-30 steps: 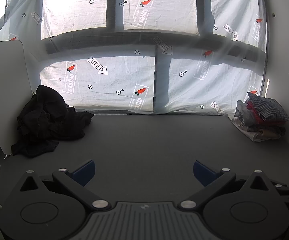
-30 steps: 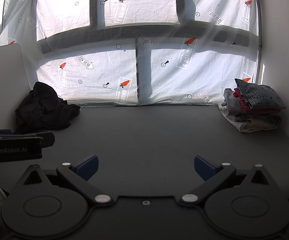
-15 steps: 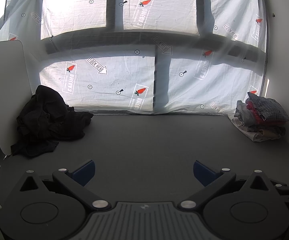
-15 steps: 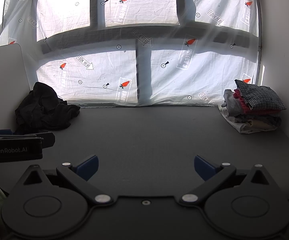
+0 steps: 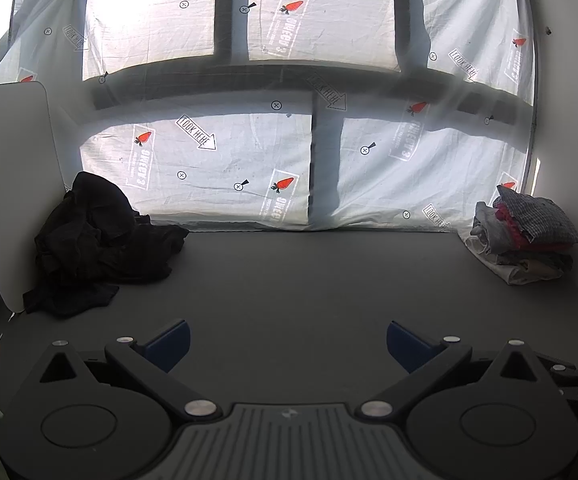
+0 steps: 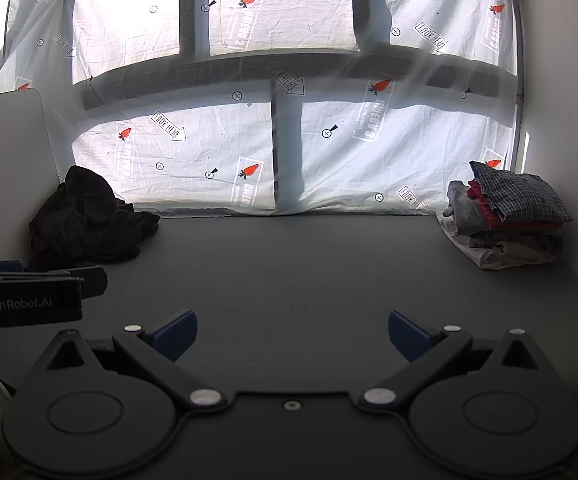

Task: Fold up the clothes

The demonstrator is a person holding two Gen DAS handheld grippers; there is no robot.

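Between garments, both tongs idling agape & empty.
Folded stack [image 5: 525, 236] sitting far right of black pile [image 5: 93, 248]; pile awaiting folding.

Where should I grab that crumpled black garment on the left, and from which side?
Probably by the flat edge of the black garment that spills toward the open table, near. Come from the right and front with the left hand-held gripper, which is open: a white panel blocks the left side, and the bunched peak offers no clear single layer.
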